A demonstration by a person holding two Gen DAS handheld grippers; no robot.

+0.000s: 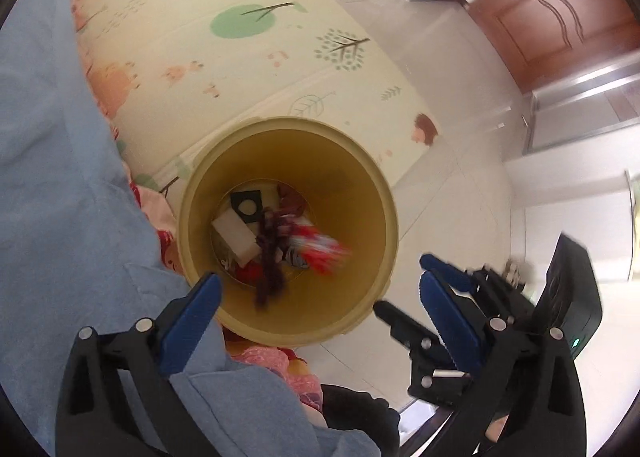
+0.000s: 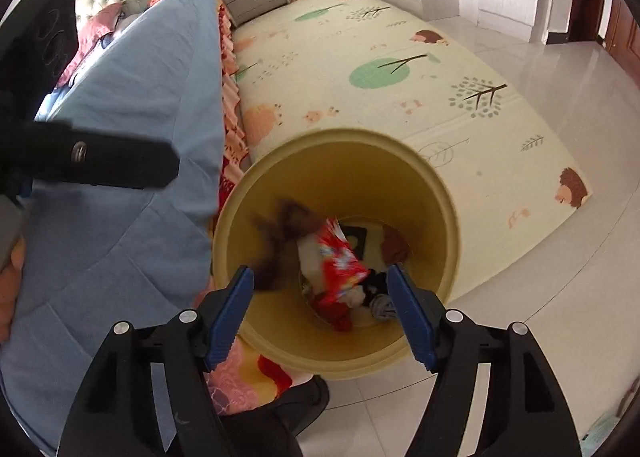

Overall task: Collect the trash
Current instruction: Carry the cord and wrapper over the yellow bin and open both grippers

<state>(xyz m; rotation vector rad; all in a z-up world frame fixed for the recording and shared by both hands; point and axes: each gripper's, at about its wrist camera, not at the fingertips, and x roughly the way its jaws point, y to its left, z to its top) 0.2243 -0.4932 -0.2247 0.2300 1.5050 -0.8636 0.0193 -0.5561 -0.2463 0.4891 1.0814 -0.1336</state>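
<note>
Both grippers, left gripper [image 1: 320,297] and right gripper [image 2: 320,293], hang released over one yellow bin [image 2: 436,209] holding one red wrapper [image 2: 340,261].

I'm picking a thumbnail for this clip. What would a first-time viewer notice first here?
The yellow bin fills the middle of both views, standing on the floor beside a bed with a blue quilt. Inside it, a blurred red wrapper and a dark brown scrap lie over other rubbish. The left gripper and right gripper, both open, frame the bin's mouth, with a tree-patterned play mat behind.
</note>
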